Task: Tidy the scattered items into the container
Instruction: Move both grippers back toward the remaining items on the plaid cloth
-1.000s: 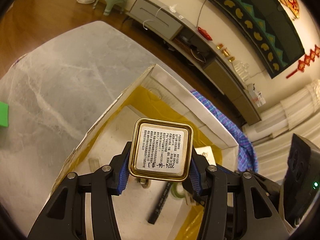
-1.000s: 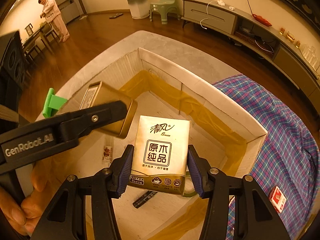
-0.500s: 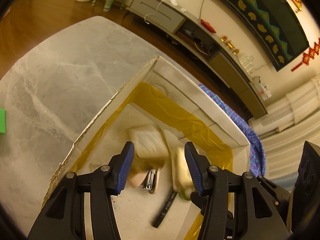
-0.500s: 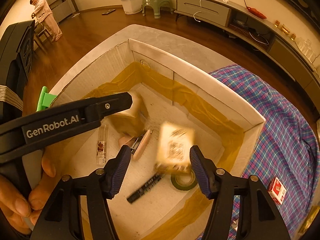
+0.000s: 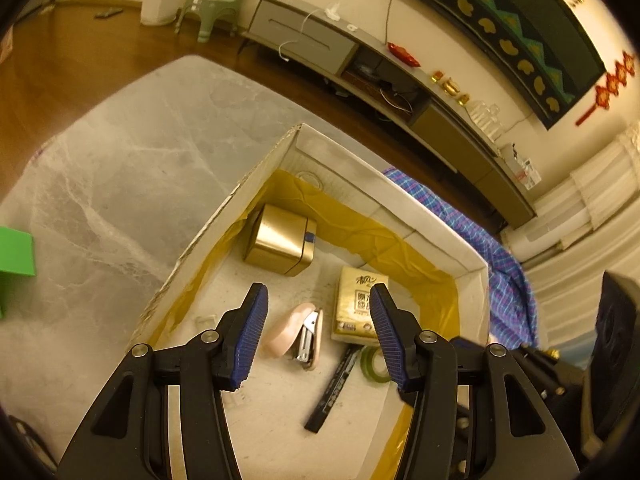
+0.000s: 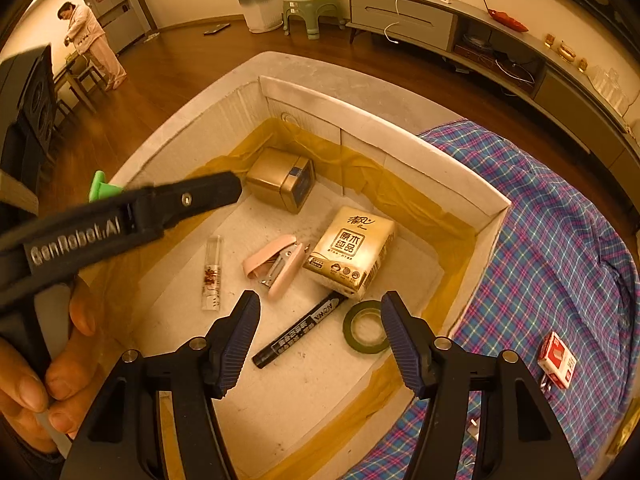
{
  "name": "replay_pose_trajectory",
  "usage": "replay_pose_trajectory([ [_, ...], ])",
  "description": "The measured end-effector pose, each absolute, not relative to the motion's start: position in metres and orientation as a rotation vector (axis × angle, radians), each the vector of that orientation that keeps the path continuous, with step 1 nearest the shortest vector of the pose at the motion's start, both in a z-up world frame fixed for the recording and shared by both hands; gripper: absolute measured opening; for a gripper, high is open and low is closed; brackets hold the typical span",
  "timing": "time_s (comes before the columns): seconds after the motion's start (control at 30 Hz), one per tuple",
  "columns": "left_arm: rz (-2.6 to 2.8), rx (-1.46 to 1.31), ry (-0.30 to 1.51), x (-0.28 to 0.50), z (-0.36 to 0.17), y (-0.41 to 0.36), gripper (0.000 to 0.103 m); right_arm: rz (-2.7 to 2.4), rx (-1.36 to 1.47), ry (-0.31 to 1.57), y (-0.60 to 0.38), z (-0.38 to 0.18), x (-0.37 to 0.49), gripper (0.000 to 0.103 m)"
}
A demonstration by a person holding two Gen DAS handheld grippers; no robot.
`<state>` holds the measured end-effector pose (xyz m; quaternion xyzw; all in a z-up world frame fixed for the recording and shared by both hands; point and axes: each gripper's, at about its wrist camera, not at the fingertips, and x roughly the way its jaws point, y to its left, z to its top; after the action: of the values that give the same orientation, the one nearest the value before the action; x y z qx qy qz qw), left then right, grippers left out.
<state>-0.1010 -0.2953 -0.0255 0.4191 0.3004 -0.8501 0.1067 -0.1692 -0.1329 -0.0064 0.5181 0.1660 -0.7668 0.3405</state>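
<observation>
The cardboard box (image 5: pixel 404 204) (image 6: pixel 400 152) stands open below both grippers. Inside lie a gold tin (image 5: pixel 280 240) (image 6: pixel 280 178), a tissue pack (image 5: pixel 358 304) (image 6: pixel 350 250), a pink stapler (image 5: pixel 294 336) (image 6: pixel 276 264), a black marker (image 5: pixel 332 390) (image 6: pixel 300 330), a green tape roll (image 5: pixel 374 364) (image 6: pixel 366 332) and a clear tube (image 6: pixel 212 274). My left gripper (image 5: pixel 316 332) is open and empty above the box. My right gripper (image 6: pixel 320 340) is open and empty above the marker. The left gripper's finger (image 6: pixel 188 200) crosses the right wrist view.
The box sits on a grey marble table (image 5: pixel 132 168). A plaid cloth (image 6: pixel 560 248) lies to the right with a small red pack (image 6: pixel 556 360) on it. A green block (image 5: pixel 16 252) (image 6: pixel 102 188) sits left of the box.
Both grippers opened. The gold tin dropped from the left gripper and the tissue pack from the right; both now rest on the box floor.
</observation>
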Motion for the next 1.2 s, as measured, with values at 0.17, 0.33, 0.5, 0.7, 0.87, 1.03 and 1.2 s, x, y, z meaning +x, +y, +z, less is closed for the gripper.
replay_pose_trajectory([
  [0.17, -2.511, 1.191, 0.778, -0.088, -0.013, -0.289, 0.056, -1.996, 1.291, 0.361, -0.122, 0.008, -0.157, 0.064],
  [0.33, -2.529, 1.159, 0.683, -0.08, -0.002, -0.277, 0.056, -2.004, 1.219, 0.283, -0.104, 0.026, -0.14, 0.064],
  [0.5, -2.554, 1.108, 0.598, -0.069, 0.012, -0.263, 0.056, -2.022, 1.138, 0.225, -0.081, 0.043, -0.121, 0.065],
  [0.7, -2.606, 1.068, 0.532, -0.047, 0.03, -0.241, 0.056, -2.022, 1.088, 0.182, -0.057, 0.048, -0.101, 0.066],
  [0.87, -2.664, 1.063, 0.487, -0.035, 0.04, -0.218, 0.056, -2.039, 1.023, 0.175, -0.034, 0.049, -0.082, 0.066],
  [1.03, -2.739, 1.049, 0.462, -0.025, 0.053, -0.19, 0.056, -2.073, 0.973, 0.133, 0.003, 0.051, -0.067, 0.066],
  [1.2, -2.814, 1.052, 0.411, -0.016, 0.063, -0.159, 0.056, -2.093, 0.942, 0.077, 0.039, 0.056, -0.057, 0.066],
])
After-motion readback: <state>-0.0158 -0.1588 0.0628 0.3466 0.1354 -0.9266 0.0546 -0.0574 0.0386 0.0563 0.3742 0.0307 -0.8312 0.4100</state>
